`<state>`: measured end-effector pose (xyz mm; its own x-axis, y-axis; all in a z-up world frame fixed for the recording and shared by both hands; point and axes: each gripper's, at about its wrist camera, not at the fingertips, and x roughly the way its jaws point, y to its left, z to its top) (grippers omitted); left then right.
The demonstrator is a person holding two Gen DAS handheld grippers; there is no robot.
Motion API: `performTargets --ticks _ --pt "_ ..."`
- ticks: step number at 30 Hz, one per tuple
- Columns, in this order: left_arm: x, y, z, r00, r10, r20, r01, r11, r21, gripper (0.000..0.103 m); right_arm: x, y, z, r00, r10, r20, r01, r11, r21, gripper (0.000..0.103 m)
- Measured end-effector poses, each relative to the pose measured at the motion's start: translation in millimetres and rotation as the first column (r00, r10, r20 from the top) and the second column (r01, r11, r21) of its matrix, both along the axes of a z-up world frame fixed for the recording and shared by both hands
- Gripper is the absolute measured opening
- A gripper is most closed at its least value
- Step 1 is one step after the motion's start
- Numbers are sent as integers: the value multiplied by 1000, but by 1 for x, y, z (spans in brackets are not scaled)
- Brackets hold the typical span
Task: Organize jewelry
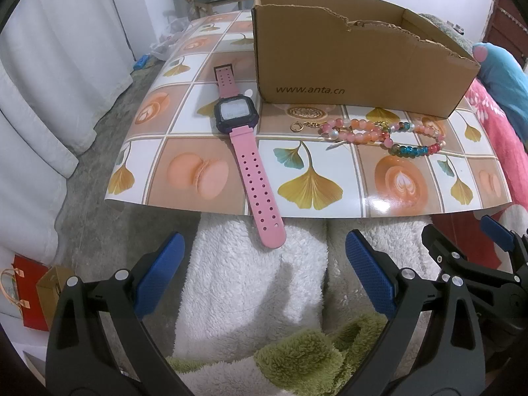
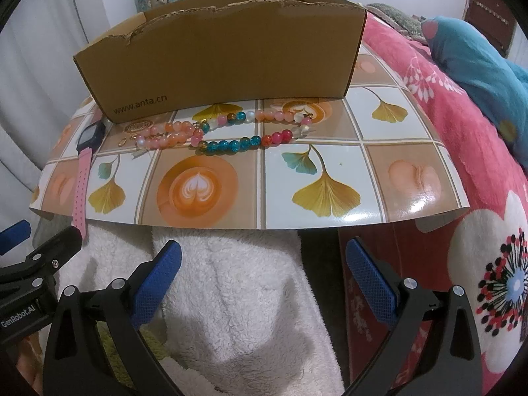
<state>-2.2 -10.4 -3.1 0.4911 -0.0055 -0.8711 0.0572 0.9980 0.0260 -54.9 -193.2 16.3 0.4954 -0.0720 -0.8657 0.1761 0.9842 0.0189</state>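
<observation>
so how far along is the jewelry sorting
Nothing looks done yet. The pink watch, the beaded strand and a small gold clasp all lie on the patterned mat in front of the cardboard box. Nothing is in hand: the left gripper and right gripper are open, short of the mat. Every piece is left.

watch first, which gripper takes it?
Left. The left gripper is open just below the pink watch, whose strap end overhangs the mat edge toward it. The right gripper faces the bead strand, watch off to its side.
</observation>
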Motion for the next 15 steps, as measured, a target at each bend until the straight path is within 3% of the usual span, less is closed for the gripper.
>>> performTargets --ticks 15 --pt "0 0 0 1000 -1 0 1 1000 0 95 1 1 1 1000 4 -1 -4 1000 -4 97"
